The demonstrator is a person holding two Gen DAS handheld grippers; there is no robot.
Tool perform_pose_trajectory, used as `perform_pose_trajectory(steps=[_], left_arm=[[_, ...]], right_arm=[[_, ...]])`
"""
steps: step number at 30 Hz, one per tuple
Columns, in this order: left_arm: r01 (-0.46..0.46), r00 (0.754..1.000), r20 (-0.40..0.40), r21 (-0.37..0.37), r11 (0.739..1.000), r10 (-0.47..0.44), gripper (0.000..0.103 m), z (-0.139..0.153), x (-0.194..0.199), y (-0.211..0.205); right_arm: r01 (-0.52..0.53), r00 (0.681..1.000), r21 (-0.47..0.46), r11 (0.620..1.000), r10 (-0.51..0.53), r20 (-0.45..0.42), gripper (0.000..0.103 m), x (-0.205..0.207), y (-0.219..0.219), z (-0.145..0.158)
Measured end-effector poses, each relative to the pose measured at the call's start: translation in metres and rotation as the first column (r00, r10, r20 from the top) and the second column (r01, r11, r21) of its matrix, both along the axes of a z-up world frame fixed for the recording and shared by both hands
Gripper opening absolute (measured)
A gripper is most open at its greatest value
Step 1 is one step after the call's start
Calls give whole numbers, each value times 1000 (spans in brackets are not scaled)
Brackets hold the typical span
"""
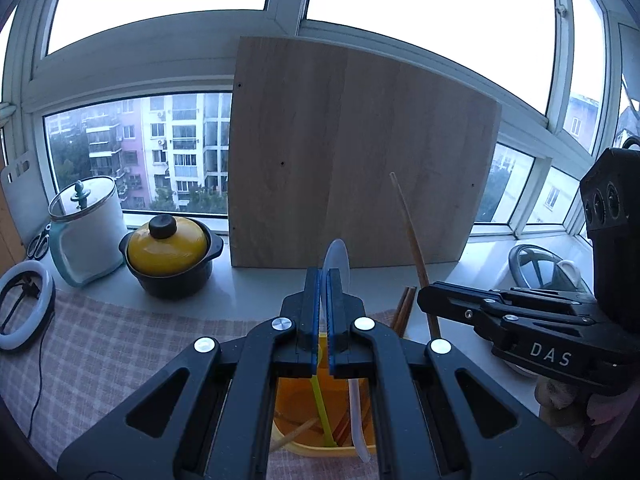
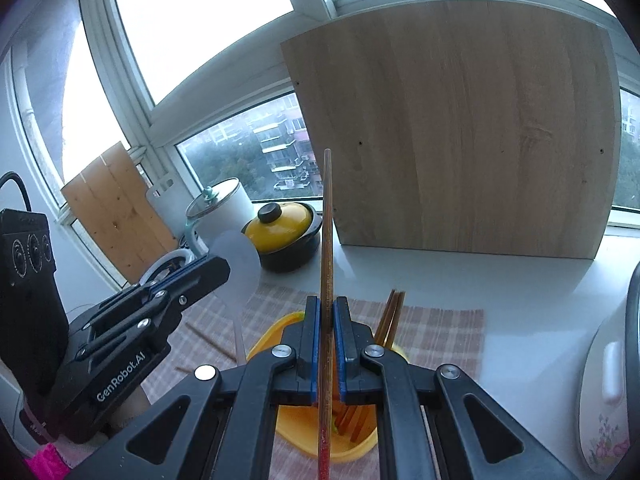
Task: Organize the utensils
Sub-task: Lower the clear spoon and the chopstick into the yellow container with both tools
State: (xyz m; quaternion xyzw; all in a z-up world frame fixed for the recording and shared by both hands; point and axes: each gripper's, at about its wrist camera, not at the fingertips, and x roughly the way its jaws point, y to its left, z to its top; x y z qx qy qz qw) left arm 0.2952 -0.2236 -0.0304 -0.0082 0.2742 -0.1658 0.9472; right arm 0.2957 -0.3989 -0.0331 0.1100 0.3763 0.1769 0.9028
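My left gripper (image 1: 323, 280) is shut on a white plastic spoon (image 1: 338, 258), bowl up, its handle reaching down into the yellow utensil holder (image 1: 300, 412) below. My right gripper (image 2: 327, 308) is shut on a wooden chopstick (image 2: 327, 216) held upright over the same yellow holder (image 2: 304, 424). The holder has several chopsticks (image 2: 390, 316) and a yellow-green utensil (image 1: 322, 408) in it. In the left wrist view the right gripper (image 1: 424, 298) and its chopstick (image 1: 410, 224) show at right. In the right wrist view the left gripper (image 2: 218, 270) and spoon (image 2: 236, 258) show at left.
A wooden board (image 1: 352, 152) leans against the window. A yellow-lidded black pot (image 1: 170, 256) and a white lidded jar (image 1: 90, 228) stand on the sill. A ring light (image 1: 24, 312) lies left. Loose chopsticks (image 2: 208, 340) lie on the checked cloth (image 1: 120, 352). A rice cooker (image 2: 612, 380) is right.
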Motion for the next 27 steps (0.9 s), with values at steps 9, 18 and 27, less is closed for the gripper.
perform_pose_trajectory(steps=[9, 18, 27], left_arm=[[-6, 1000, -24, 14, 1000, 6, 0, -10, 15, -4], [-13, 1000, -12, 20, 1000, 14, 0, -9, 21, -10], [-7, 1000, -17, 38, 999, 8, 0, -20, 17, -11]], right_arm=[[20, 1000, 11, 1000, -20, -16, 4, 16, -2, -12], [51, 999, 35, 998, -51, 5, 4, 27, -4, -8], [43, 999, 25, 999, -43, -17, 4, 23, 3, -27]])
